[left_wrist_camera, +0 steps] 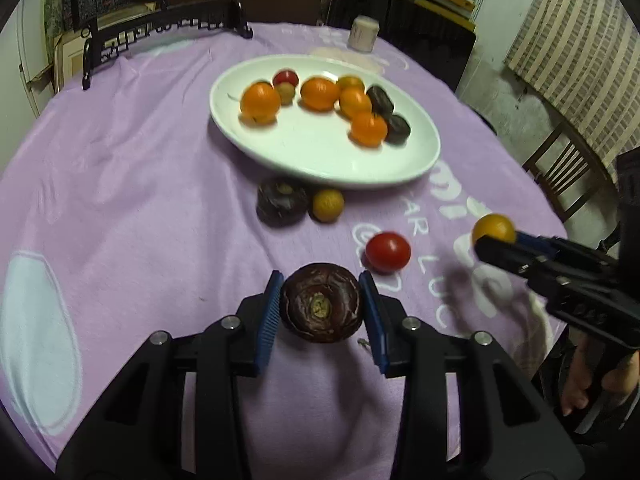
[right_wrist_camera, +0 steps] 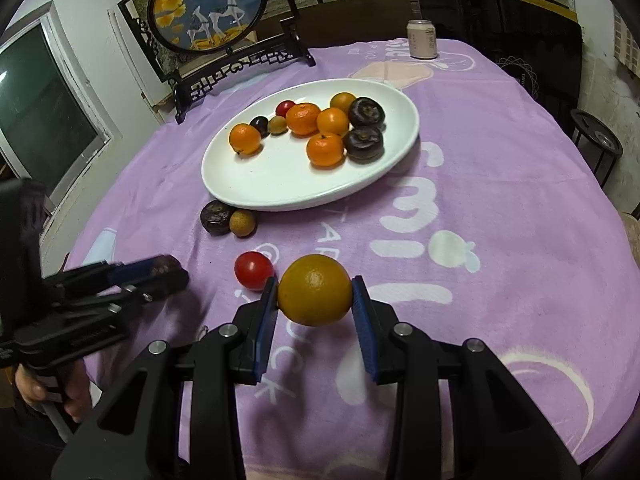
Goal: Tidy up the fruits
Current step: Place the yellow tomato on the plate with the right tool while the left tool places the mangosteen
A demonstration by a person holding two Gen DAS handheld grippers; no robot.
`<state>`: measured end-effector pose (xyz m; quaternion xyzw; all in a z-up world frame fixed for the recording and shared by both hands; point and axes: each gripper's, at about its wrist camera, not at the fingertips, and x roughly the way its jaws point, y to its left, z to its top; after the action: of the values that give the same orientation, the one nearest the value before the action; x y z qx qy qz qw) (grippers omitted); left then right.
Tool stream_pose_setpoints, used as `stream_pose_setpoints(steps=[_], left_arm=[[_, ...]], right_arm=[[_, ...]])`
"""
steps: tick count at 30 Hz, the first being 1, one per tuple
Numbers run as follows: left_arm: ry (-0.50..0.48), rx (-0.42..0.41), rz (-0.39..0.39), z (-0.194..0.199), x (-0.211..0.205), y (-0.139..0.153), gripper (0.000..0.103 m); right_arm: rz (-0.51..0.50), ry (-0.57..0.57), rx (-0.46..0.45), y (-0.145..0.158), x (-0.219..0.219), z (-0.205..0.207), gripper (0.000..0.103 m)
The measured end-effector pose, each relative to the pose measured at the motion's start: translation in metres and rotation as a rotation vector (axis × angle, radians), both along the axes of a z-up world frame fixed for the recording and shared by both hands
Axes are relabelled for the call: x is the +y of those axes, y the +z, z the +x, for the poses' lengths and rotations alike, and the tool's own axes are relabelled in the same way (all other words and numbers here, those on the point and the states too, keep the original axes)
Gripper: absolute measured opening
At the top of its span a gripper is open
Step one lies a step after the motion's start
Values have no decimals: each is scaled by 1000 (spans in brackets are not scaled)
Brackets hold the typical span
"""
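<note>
Now, with left tongs (left_wrist_camera: 320, 307) clenched on the dark fruit (left_wrist_camera: 321, 302) and right tongs (right_wrist_camera: 315, 295) on the orange (right_wrist_camera: 315, 290), lower both gently onto bare plate (right_wrist_camera: 276, 184).

Your left gripper (left_wrist_camera: 321, 307) clamped a dark brown chestnut-like fruit (left_wrist_camera: 321, 303); your right gripper (right_wrist_camera: 315, 296) clamped a yellow-orange citrus (right_wrist_camera: 315, 289). A red tomato (right_wrist_camera: 253, 270) lay just left of it.

A drink can (right_wrist_camera: 422, 39) and a framed deer picture (right_wrist_camera: 208, 6) stand on the purple tablecloth (right_wrist_camera: 500, 184)
</note>
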<state>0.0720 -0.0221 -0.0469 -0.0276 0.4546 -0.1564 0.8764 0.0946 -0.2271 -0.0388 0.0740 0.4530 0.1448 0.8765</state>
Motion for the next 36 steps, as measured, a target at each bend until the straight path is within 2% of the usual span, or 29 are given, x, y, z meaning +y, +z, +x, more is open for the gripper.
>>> stream_pose_setpoints(steps=[5, 10, 16, 18, 20, 25, 27, 28, 29, 33, 36], left_arm=[[8, -42, -7, 26, 11, 25, 39], [-7, -95, -4, 83, 1, 55, 39], [70, 5, -20, 167, -10, 40, 39], [75, 23, -30, 177, -11, 33, 39], [69, 34, -29, 185, -15, 27, 39], [46, 31, -29, 194, -20, 19, 40], [44, 21, -31, 195, -22, 19, 41], [50, 12, -34, 194, -21, 21, 52], [58, 3, -40, 192, -19, 23, 65], [76, -44, -59, 176, -9, 42, 67], [92, -79, -56, 149, 2, 55, 75]], right_arm=[[-17, 19, -16, 8, 8, 19, 37], [-36, 36, -48, 20, 16, 66, 37], [-100, 121, -68, 19, 46, 128, 37], [-135, 125, -71, 12, 52, 139, 37], [-146, 120, -62, 4, 50, 147, 37], [-100, 113, -44, -1, 44, 160, 37], [-114, 113, -59, -1, 46, 161, 42], [-123, 104, -66, 0, 46, 160, 57], [-126, 94, -74, 1, 45, 158, 59], [-107, 94, -93, 18, 40, 138, 59], [-99, 90, -98, 28, 36, 117, 60]])
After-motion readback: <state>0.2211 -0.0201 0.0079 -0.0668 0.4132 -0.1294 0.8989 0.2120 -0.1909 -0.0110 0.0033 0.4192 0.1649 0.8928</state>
